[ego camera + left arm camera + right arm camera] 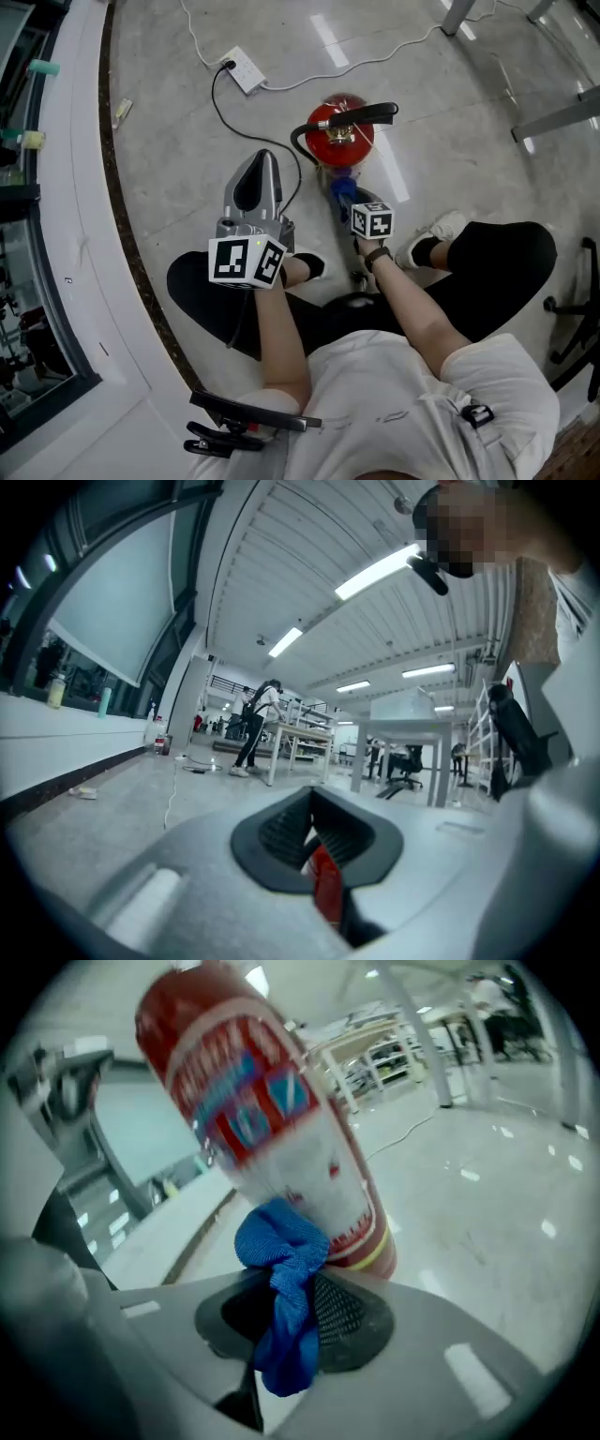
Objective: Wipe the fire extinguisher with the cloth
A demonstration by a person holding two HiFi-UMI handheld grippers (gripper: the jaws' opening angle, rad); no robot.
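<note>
A red fire extinguisher (339, 130) with a black handle and hose stands upright on the floor. Its red and white labelled body (272, 1119) fills the right gripper view. My right gripper (341, 190) is just in front of it and shut on a blue cloth (284, 1269). The cloth's bunched end touches the lower white part of the cylinder. My left gripper (264, 157) hovers to the left of the extinguisher and apart from it. Its jaws (314, 810) meet at the tip with nothing held, and a strip of red shows through the gap.
A white power strip (244, 68) with a white lead and a black cable (221, 111) lies on the floor behind the extinguisher. Metal table legs (555, 120) stand at the far right, and a chair base (574, 309) at the right. A curved sill (84, 216) runs along the left.
</note>
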